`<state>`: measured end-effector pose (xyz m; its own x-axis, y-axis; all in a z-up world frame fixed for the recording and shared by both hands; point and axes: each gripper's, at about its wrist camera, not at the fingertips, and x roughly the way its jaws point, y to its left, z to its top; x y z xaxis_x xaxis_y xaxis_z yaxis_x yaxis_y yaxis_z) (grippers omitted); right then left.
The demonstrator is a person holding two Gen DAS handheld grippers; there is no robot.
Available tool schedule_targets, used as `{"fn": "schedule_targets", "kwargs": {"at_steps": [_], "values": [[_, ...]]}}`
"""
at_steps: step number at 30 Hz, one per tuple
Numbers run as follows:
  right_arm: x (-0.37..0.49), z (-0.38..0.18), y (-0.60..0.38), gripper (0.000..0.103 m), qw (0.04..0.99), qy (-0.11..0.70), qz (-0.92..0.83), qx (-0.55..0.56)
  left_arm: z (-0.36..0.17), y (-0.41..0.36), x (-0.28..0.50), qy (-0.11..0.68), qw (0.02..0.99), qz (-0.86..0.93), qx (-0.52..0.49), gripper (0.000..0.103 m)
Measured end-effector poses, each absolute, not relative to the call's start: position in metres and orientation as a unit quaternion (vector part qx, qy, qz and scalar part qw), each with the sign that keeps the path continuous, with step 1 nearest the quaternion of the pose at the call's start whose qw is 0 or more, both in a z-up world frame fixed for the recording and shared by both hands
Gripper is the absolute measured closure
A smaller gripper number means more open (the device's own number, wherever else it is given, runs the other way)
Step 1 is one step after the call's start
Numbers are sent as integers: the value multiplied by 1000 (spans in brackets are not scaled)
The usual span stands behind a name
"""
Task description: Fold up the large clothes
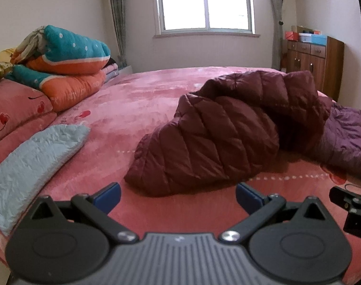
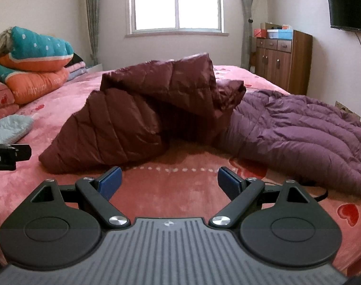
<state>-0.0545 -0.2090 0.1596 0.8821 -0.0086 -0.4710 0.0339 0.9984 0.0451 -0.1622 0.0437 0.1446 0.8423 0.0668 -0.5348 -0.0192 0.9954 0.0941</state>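
Note:
A dark maroon quilted down coat (image 1: 218,133) lies crumpled in a heap on the pink bed (image 1: 137,99); the right wrist view shows the same maroon coat (image 2: 137,111) left of centre. A purple quilted coat (image 2: 299,133) lies spread beside it on the right, its edge under the maroon one; the purple coat (image 1: 346,142) reaches the right rim of the left wrist view. My left gripper (image 1: 178,198) is open, empty, just short of the maroon coat's near edge. My right gripper (image 2: 169,181) is open, empty, over bare bedspread in front of both coats.
A light blue cushion (image 1: 30,163) lies at the near left. Pink pillows (image 1: 14,109) and folded orange and teal quilts (image 1: 68,66) are stacked at the far left. A wooden cabinet (image 2: 282,59) with boxes stands by the far right wall, a television (image 2: 349,7) above it.

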Motion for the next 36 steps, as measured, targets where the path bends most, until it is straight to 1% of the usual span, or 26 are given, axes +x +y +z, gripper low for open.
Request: {"fn": "schedule_targets", "kwargs": {"at_steps": [13, 17, 24, 33, 36], "values": [[-44, 131, -226, 0, 966, 256, -20, 33, 128, 35, -145, 295, 954, 19, 48, 1], [-37, 119, -233, 0, 965, 259, -31, 31, 122, 30, -137, 286, 956, 14, 62, 1], [-28, 112, -258, 0, 963, 256, -41, 66, 116, 10, -111, 275, 958, -30, 72, 1], [-11, 100, -292, 0, 955, 265, -60, 124, 146, -44, -62, 223, 966, -105, 73, 1], [-7, 96, -304, 0, 950, 269, -63, 149, 161, -64, -43, 211, 966, -144, 47, 1]]}}
